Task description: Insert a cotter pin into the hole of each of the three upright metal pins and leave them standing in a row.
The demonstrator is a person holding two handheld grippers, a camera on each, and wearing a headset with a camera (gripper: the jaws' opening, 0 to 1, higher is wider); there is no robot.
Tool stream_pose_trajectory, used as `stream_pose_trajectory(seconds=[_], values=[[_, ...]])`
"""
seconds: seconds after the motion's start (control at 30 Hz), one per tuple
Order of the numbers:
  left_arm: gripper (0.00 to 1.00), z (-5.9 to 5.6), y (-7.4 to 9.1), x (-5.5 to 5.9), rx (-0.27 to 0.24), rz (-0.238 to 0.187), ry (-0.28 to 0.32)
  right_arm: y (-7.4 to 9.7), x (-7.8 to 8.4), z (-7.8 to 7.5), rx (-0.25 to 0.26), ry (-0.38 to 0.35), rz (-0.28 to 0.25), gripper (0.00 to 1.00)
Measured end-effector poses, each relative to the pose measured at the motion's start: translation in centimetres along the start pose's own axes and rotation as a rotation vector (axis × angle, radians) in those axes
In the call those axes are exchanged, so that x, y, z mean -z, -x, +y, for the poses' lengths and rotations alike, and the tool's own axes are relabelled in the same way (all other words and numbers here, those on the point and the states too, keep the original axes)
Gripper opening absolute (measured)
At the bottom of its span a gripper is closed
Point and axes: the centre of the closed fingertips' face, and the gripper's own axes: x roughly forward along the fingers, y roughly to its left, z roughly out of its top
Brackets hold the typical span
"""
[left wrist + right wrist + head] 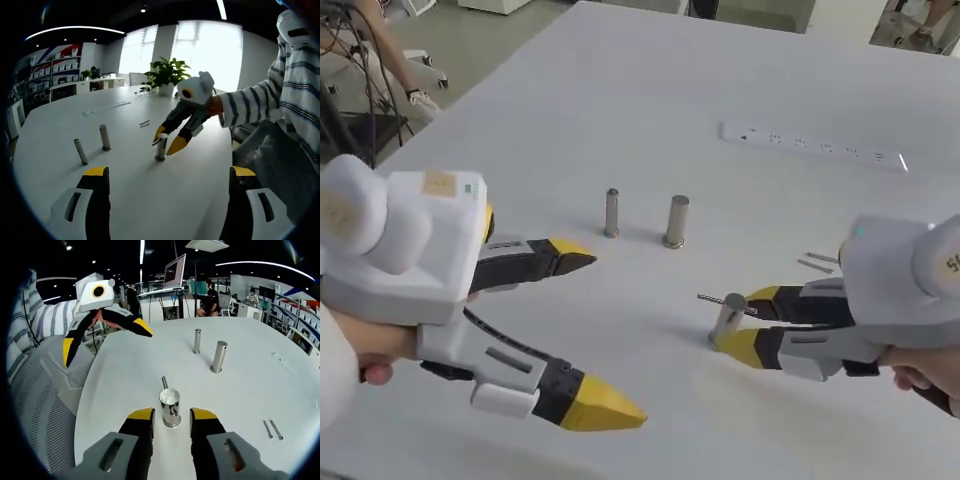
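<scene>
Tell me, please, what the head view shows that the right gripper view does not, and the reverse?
Head view adds the hand holding the right gripper. Right gripper view adds a striped sleeve, a mesh chair and a laptop in the background. Both share the three metal pins, the cotter pin through the nearest one, two loose cotter pins and the left gripper.

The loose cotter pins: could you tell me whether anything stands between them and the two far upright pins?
Nothing visible does. Bare table lies between the loose cotter pins and the thin pin and thicker pin. The right gripper and third pin stand off that path.
</scene>
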Motion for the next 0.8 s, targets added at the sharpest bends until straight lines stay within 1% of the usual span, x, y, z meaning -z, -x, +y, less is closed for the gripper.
stream_pose_trajectory(seconds=[0.2, 0.27, 0.33, 0.5, 0.57, 0.6, 0.63, 0.7, 0.8], values=[[0.99, -0.2, 0.4, -0.2, -0.003, -0.002, -0.006, -0.4, -0.2, -0.6, 0.012, -0.012, -0.020, 0.22], [0.99, -0.3, 0.5, -0.1, -0.003, 0.004, -0.020, -0.5, -0.1, -0.5, 0.004, -0.014, -0.022, 0.20], [0.99, -0.3, 0.6, 0.0, -0.004, 0.008, -0.020, -0.6, -0.2, -0.5, 0.005, -0.011, -0.028, 0.18], [0.99, -0.3, 0.8, 0.1, -0.006, 0.003, -0.012, -0.8, -0.1, -0.5, -0.005, -0.007, -0.035, 0.16], [0.99, -0.2, 0.9, 0.1, -0.010, 0.001, -0.006, -0.8, -0.2, -0.3, -0.013, 0.001, -0.040, 0.14], [0.99, -0.2, 1.0, 0.2, -0.011, 0.000, -0.004, -0.8, -0.2, 0.1, -0.037, 0.010, -0.038, 0.09], [0.99, -0.2, 1.0, 0.2, -0.012, 0.001, -0.002, -0.8, -0.2, -0.2, -0.019, 0.021, -0.039, 0.09], [0.99, -0.2, 1.1, 0.3, -0.013, 0.003, 0.000, -0.8, -0.2, -0.1, -0.031, 0.042, -0.034, 0.09], [0.99, -0.1, 1.2, 0.4, -0.016, 0.008, -0.001, -0.8, -0.2, -0.1, -0.034, 0.060, -0.030, 0.09]])
